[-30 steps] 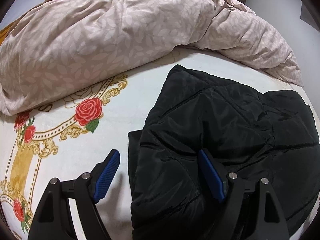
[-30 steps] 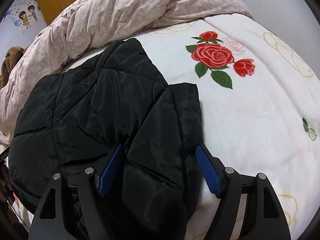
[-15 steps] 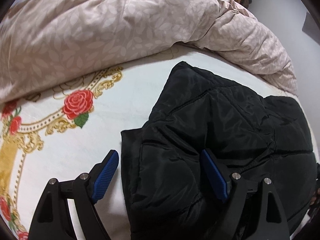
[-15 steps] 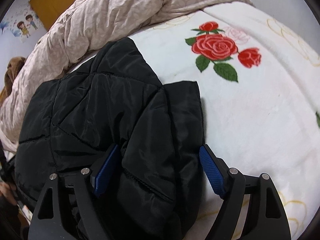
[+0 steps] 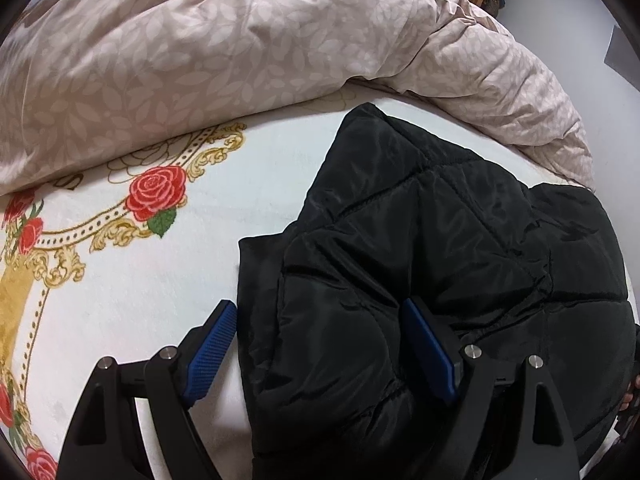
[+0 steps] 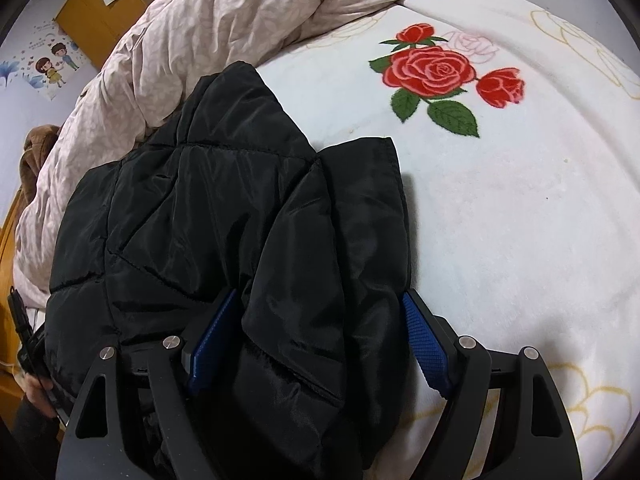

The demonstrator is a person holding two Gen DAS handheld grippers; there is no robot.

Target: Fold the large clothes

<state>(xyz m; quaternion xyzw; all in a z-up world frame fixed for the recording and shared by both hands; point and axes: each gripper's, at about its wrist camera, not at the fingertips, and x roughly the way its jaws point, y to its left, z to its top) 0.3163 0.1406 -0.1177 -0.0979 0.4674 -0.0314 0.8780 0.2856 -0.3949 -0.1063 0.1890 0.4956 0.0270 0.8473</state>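
A black quilted puffer jacket (image 5: 432, 240) lies bunched on the white rose-print bed sheet (image 5: 168, 280); it also shows in the right wrist view (image 6: 208, 208). My left gripper (image 5: 320, 344) is open, its jaws wide apart around the jacket's left edge fold. My right gripper (image 6: 316, 340) is open, its jaws straddling the jacket's right edge fold. The blue pads (image 6: 424, 344) stand beside the fabric without pinching it.
A rumpled pink leaf-print duvet (image 5: 224, 52) is piled along the far side of the bed, also in the right wrist view (image 6: 224, 28). White sheet (image 6: 520, 220) stretches right of the jacket. A yellow cabinet (image 6: 100, 12) and brown garment (image 6: 36, 160) stand beyond.
Both grippers have pushed slightly forward along the jacket's edges, and the folds sit deeper between the open jaws. The jacket has bunched a little more.
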